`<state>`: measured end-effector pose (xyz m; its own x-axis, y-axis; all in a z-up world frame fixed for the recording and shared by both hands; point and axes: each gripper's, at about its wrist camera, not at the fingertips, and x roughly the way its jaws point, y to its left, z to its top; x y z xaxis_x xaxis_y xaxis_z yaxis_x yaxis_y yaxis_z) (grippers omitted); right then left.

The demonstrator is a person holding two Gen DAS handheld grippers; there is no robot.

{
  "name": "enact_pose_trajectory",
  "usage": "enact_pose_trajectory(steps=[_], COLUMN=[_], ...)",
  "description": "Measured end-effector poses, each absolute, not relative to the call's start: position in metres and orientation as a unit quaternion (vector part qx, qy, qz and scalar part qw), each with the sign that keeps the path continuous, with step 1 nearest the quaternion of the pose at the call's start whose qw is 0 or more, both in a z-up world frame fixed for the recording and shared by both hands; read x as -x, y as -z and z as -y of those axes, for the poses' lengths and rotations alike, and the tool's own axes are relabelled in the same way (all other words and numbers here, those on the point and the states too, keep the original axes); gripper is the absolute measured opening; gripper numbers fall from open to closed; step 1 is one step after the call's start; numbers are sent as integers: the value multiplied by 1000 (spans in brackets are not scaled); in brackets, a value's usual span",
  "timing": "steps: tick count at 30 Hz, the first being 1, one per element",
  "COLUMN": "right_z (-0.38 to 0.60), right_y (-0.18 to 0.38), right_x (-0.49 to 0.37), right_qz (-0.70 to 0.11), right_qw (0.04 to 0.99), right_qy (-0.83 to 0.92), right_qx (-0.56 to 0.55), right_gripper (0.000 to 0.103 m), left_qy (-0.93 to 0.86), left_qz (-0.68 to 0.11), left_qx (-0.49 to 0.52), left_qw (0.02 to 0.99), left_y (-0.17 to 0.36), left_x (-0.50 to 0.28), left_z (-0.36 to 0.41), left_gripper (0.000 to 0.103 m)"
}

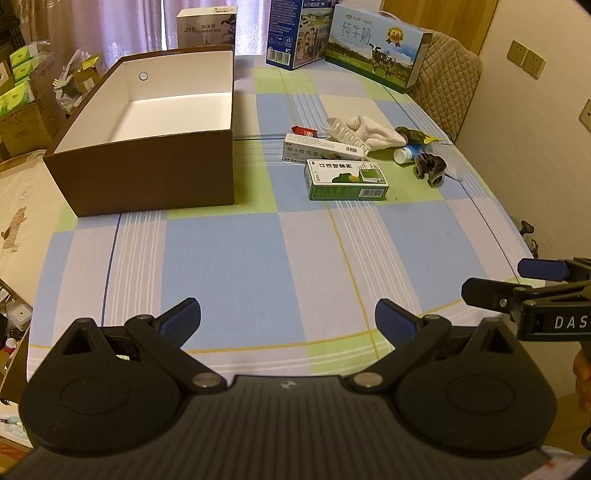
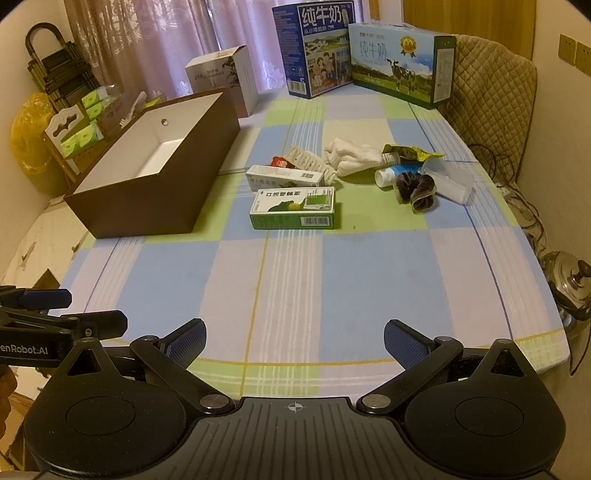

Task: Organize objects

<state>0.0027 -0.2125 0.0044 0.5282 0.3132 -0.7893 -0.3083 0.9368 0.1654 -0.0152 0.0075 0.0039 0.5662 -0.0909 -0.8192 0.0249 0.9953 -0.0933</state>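
Note:
An open brown box (image 1: 147,173) (image 2: 155,199) with a white inside stands at the table's left, empty as far as I see. Right of it lie a green medicine box (image 1: 347,181) (image 2: 293,208), a white ointment box (image 1: 317,149) (image 2: 284,177), a white ridged rack (image 1: 347,134) (image 2: 308,160), a white cloth (image 1: 376,129) (image 2: 351,157), a small white bottle (image 1: 406,153) (image 2: 391,175) and a dark scrunchie (image 1: 430,166) (image 2: 415,190). My left gripper (image 1: 288,319) (image 2: 81,314) and right gripper (image 2: 295,338) (image 1: 495,282) are open and empty above the near table edge.
Two milk cartons (image 1: 376,48) (image 2: 402,62) and a white humidifier box (image 1: 205,26) (image 2: 225,77) stand at the table's far end. A padded chair (image 2: 491,96) is at the far right. A metal kettle (image 2: 569,280) sits off the right edge. Shelves with tissue packs (image 2: 81,129) are left.

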Motion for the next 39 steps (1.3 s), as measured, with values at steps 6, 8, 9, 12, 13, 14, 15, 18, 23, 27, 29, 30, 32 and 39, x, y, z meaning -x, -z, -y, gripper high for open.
enact_pose_trajectory(steps=[6, 8, 9, 12, 13, 14, 15, 18, 23, 27, 29, 30, 32, 39], right_z=[214, 215, 216, 219, 220, 222, 224, 231, 246, 259, 267, 270, 277, 308], right_y=[-1, -1, -1, 1, 1, 2, 2, 3, 1, 3, 5, 7, 10, 18], right_x=[-2, -4, -6, -11, -13, -16, -19, -30, -50, -65, -72, -76, -84, -110], right_qz=[-455, -455, -455, -455, -454, -454, -455, -454, -441, -435, -432, -432, -432, -443], right_qw=[873, 873, 873, 872, 872, 872, 872, 872, 878, 881, 883, 884, 885, 884], right_qy=[-174, -175, -176, -178, -180, -181, -182, -184, -188, -186, -184, -180, -174, -147], right_qx=[-5, -6, -6, -7, -8, -8, -9, -8, -2, 2, 3, 3, 1, -23], right_gripper=[101, 101, 101, 101, 101, 101, 101, 101, 101, 101, 101, 101, 101, 101], left_qy=[38, 39, 38, 38, 37, 36, 36, 38, 47, 57, 61, 63, 66, 87], left_qz=[-468, -469, -469, -472, -473, -474, -476, -481, -481, -477, -475, -474, -470, -458], left_qx=[35, 36, 36, 39, 40, 41, 42, 46, 50, 48, 46, 44, 37, 10], left_qw=[882, 882, 881, 880, 879, 879, 878, 875, 874, 876, 877, 877, 879, 885], left_y=[-4, -4, -4, -4, -4, -3, -2, 1, 5, 10, 14, 16, 21, 36], left_x=[14, 13, 12, 9, 7, 5, 1, -8, -26, -44, -53, -57, -67, -100], left_z=[-8, -7, -7, -6, -6, -5, -4, 1, 11, 21, 25, 27, 32, 47], left_gripper=[100, 100, 100, 100, 100, 101, 101, 102, 102, 102, 102, 102, 102, 102])
